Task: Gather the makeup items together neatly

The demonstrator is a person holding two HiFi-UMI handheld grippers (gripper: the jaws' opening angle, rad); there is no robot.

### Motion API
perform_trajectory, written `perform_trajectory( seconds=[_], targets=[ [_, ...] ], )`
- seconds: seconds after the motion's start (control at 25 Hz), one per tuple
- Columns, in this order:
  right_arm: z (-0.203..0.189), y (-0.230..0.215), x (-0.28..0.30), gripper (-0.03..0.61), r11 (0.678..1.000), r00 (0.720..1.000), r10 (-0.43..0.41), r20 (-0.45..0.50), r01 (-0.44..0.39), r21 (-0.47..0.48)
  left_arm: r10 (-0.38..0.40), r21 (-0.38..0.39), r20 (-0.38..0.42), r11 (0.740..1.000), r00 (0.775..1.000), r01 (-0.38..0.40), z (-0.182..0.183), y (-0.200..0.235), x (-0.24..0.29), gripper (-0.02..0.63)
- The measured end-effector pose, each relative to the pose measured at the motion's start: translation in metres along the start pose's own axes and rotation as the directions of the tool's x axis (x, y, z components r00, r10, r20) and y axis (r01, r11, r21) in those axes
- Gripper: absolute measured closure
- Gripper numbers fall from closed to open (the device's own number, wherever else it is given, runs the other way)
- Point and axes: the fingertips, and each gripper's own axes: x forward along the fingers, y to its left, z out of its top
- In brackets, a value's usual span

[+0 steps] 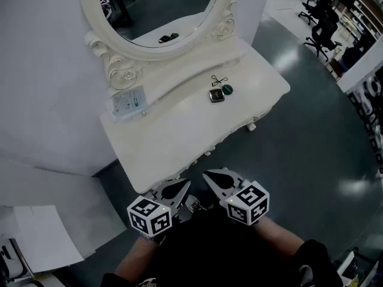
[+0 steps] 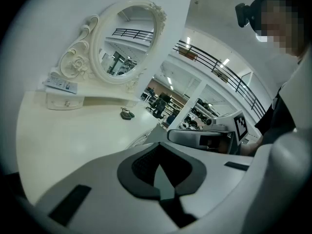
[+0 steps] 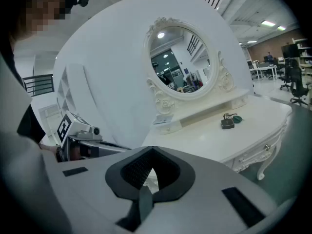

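The white dressing table (image 1: 179,130) bears a compact (image 1: 216,95), green pot (image 1: 227,89), curler (image 1: 219,80).

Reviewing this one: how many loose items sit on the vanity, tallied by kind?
Dark square compact: 1
Round green item: 1
Black wire tool, perhaps an eyelash curler: 1
White-and-teal flat pack: 1
Total: 4

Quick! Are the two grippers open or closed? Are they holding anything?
Left gripper: closed, holding nothing.
Right gripper: closed, holding nothing.
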Motion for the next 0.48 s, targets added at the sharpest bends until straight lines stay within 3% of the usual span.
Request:
perform_trajectory(
  seconds=[0.48],
  targets=[
    [-0.0033,-0.0048,0.0052,0.549,1.0,1.0,0.0,-0.003,0.0,0.019,-0.001,-0.004,-0.007,1.0,1.0,0.001,-0.0024,0.0054,0.0029,0.606]
  ],
)
